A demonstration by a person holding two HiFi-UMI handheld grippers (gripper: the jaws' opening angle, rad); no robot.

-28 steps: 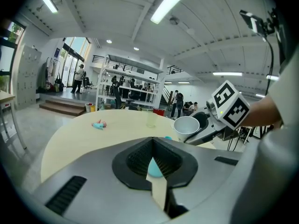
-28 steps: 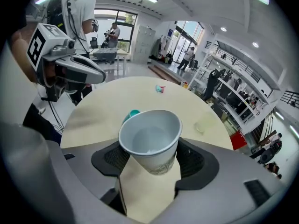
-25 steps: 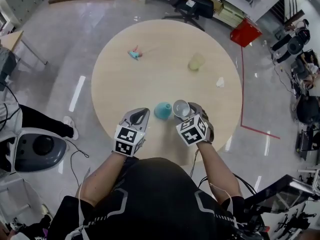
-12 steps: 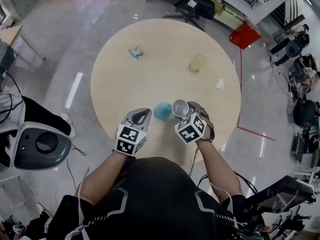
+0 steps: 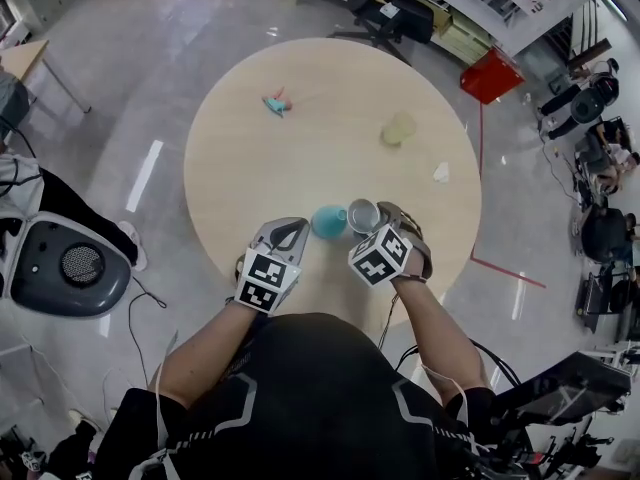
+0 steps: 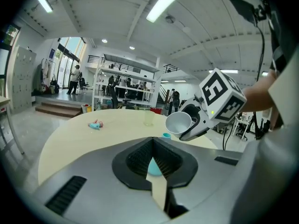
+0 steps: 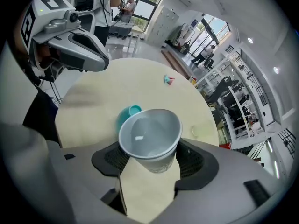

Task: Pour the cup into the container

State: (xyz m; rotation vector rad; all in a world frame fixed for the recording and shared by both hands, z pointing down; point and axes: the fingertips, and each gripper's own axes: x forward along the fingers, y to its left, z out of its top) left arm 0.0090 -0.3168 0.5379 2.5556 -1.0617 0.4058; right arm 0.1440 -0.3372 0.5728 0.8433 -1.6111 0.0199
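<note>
A teal container [image 5: 326, 222] stands on the round wooden table [image 5: 330, 98] near its front edge. My right gripper [image 5: 368, 218] is shut on a grey-white paper cup [image 5: 362, 214] just right of the container, tilted with its mouth toward it. In the right gripper view the cup [image 7: 150, 139] sits between the jaws above the container [image 7: 126, 116]. My left gripper [image 5: 289, 232] is shut and empty, just left of the container. From the left gripper view I see the cup [image 6: 179, 123] held up at the right and the container [image 6: 154, 167] beyond the shut jaws.
Farther back on the table are a pale yellow-green cup [image 5: 397, 128], a small pink and teal toy [image 5: 275, 102] and a white scrap [image 5: 441, 172]. A red bin [image 5: 490, 76] and an office chair [image 5: 395, 13] stand beyond the table; a grey round device [image 5: 75, 268] lies on the floor at left.
The right gripper has rolled a little, tipping the cup slightly more toward the teal container. Both hands have stayed where they were.
</note>
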